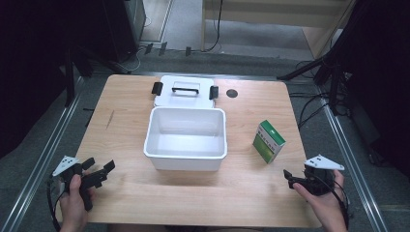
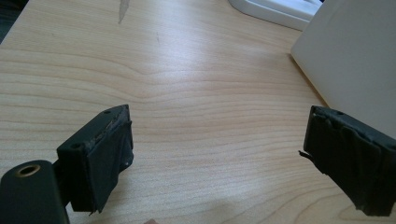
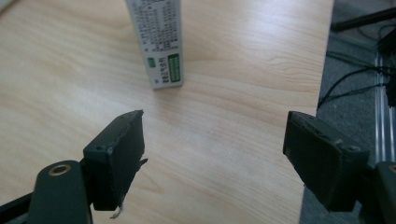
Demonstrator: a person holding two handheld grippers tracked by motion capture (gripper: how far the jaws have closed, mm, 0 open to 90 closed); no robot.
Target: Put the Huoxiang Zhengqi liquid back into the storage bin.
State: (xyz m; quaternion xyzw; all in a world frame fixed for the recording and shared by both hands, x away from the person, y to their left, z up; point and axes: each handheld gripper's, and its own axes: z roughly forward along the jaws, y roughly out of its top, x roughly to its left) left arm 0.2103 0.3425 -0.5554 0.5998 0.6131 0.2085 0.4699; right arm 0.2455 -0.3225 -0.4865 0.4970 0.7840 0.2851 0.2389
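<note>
An open white plastic bin (image 1: 185,162) stands in the middle of the wooden table (image 1: 121,121). Its lid (image 1: 183,99), with a black handle and black side latches, lies flat just behind it. A green and white carton (image 1: 269,140) stands on the table to the right of the bin. My left gripper (image 1: 100,165) is held open near the front left corner, with nothing between its jaws. In the left gripper view (image 2: 215,140) the bin's wall (image 2: 355,60) rises at the right. My right gripper (image 1: 296,175) is open near the front right corner. In the right gripper view (image 3: 215,144) the carton (image 3: 159,42) stands ahead.
A small dark round disc (image 1: 232,93) sits on the table right of the lid. Bare wood lies in front of the bin and at the left. Black stands and cables (image 1: 333,87) crowd the floor beyond the table's right edge.
</note>
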